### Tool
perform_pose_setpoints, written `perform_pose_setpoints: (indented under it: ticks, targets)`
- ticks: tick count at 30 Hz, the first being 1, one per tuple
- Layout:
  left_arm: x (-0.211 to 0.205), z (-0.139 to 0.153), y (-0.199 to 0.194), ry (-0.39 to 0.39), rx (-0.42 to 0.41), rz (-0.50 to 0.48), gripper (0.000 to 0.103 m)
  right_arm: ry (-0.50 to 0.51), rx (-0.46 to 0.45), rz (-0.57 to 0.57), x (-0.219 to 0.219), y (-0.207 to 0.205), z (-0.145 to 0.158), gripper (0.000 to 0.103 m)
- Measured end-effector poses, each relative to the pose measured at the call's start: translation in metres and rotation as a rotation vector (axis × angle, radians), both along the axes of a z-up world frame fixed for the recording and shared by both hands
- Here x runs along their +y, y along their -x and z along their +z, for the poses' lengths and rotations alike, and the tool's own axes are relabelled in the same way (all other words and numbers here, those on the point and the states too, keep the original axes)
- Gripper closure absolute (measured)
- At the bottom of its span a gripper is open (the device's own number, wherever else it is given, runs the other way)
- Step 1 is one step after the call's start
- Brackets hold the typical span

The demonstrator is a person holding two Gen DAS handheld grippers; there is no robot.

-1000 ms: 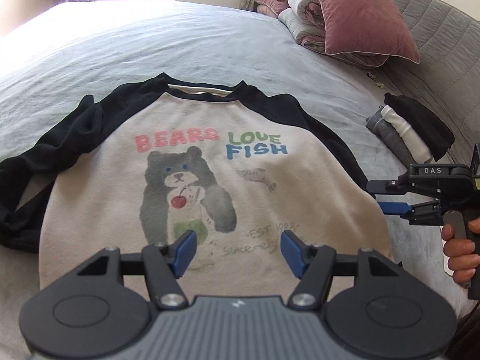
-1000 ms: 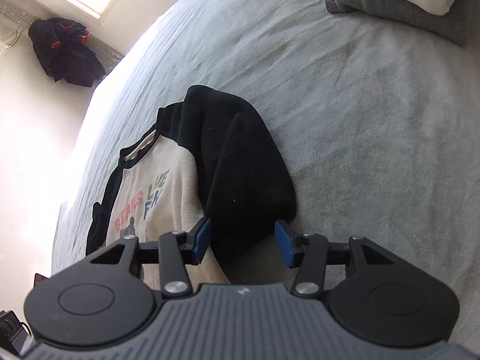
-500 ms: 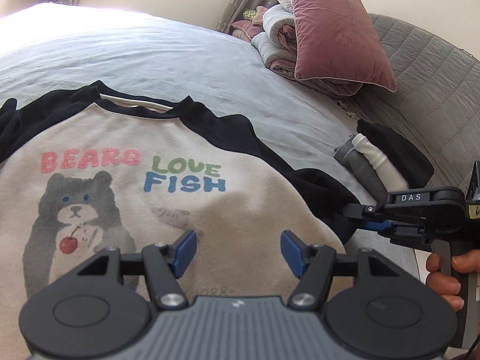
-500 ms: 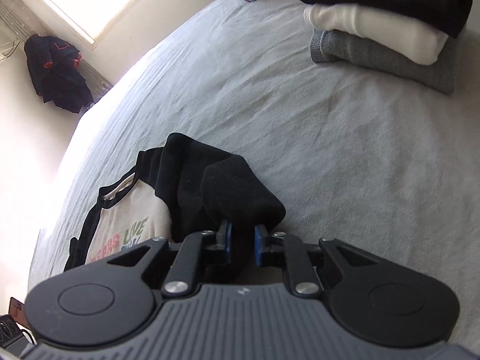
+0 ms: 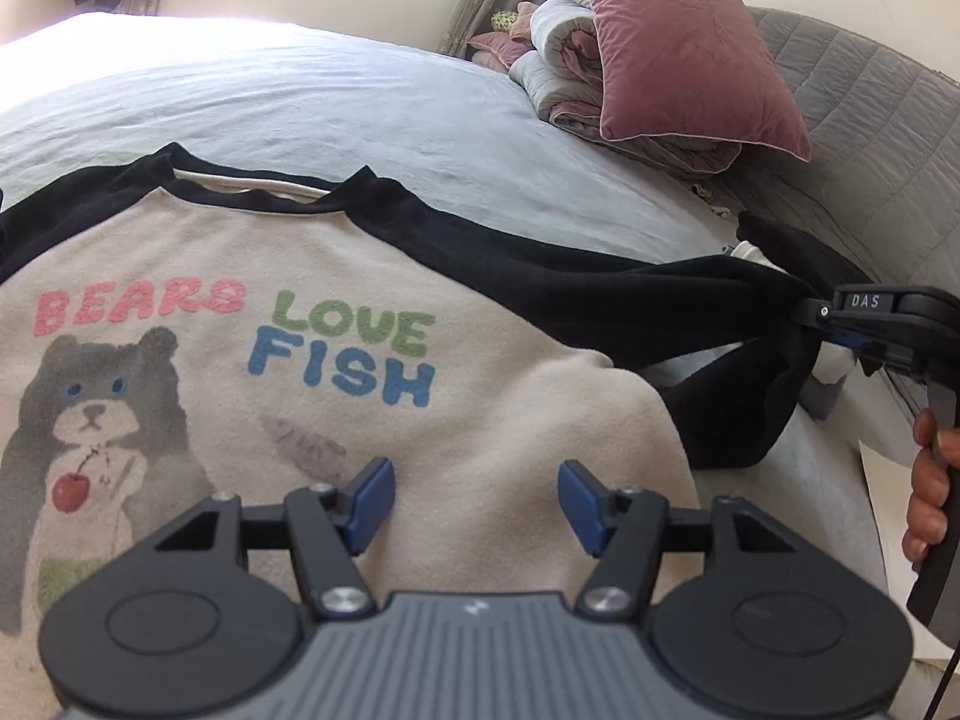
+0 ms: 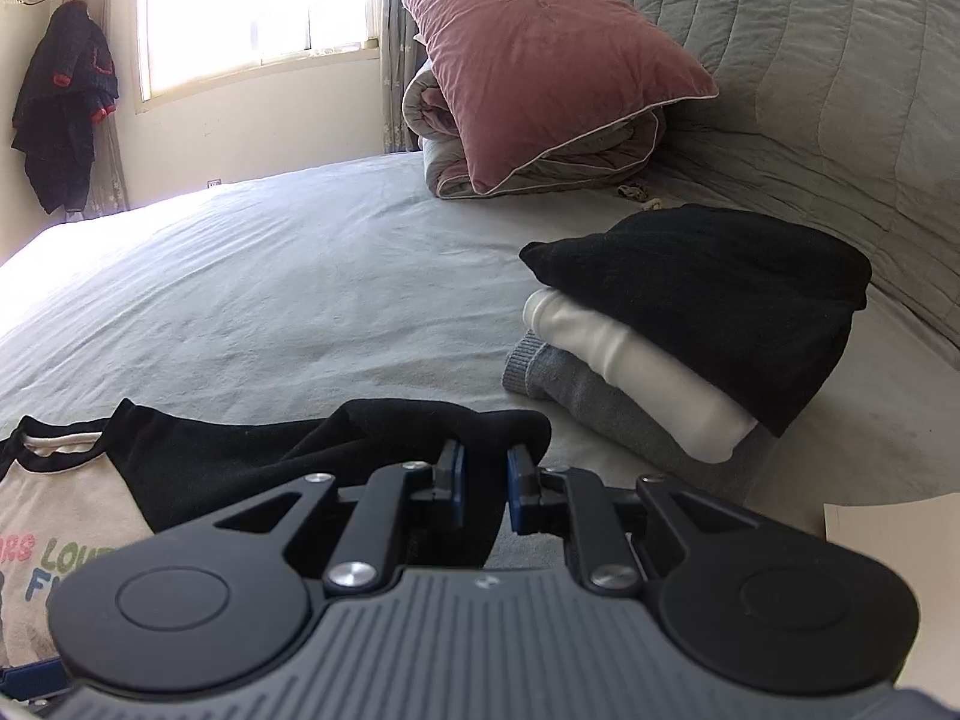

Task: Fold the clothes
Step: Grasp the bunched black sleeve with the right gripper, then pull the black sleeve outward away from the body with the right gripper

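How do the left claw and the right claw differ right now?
The left claw stands open and empty above the cream bear-print sweatshirt; the right claw is shut on that sweatshirt's black sleeve. The left faces the printed chest; the right holds the sleeve end lifted off the grey bedsheet. Both have blue pads on black fingers.
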State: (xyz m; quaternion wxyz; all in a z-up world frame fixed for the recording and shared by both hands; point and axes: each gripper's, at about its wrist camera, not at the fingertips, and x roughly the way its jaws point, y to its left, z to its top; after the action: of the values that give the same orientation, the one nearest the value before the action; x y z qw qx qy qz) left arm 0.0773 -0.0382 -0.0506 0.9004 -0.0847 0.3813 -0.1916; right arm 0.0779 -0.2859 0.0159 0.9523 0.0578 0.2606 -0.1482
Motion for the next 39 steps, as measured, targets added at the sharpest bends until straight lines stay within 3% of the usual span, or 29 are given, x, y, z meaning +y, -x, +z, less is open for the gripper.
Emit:
perform_pose_setpoints:
  ticks: [4,6,8,16,21,28,31,32,34,39]
  targets:
    - [-0.011,0.000,0.008,-0.099,-0.053,-0.034,0.041,0.010,-0.018,0.035,0.003,0.002,0.009,0.087]
    - [-0.008,0.003,0.007,-0.074,-0.038,-0.038,0.042,0.001,-0.023,0.065,0.005,0.004,0.015,0.087]
    - [0.001,0.008,0.004,0.008,0.000,-0.037,0.042,-0.049,-0.029,0.114,0.008,0.007,0.021,0.087]
    - [0.042,0.030,0.000,0.323,0.053,-0.030,0.044,-0.474,-0.014,0.422,0.027,0.009,0.024,0.086]
    - [0.043,0.034,0.006,0.342,0.022,-0.082,0.044,-0.640,0.054,0.497,0.040,-0.002,0.008,0.083]
    - [0.017,0.018,0.010,0.272,0.027,-0.156,0.042,-0.703,0.169,0.539,0.056,-0.011,-0.008,0.080]
    - [0.010,0.011,0.009,0.236,0.049,-0.150,0.043,-0.685,0.163,0.559,0.057,-0.007,-0.002,0.080]
    - [0.009,0.008,0.008,0.231,0.058,-0.145,0.043,-0.680,0.156,0.567,0.056,-0.006,0.001,0.075]
    - [0.009,0.005,0.006,0.225,0.068,-0.138,0.044,-0.655,0.124,0.567,0.052,0.000,0.008,0.045]
    - [0.012,0.003,0.005,0.210,0.078,-0.118,0.044,-0.563,0.090,0.505,0.031,0.004,0.010,0.044]
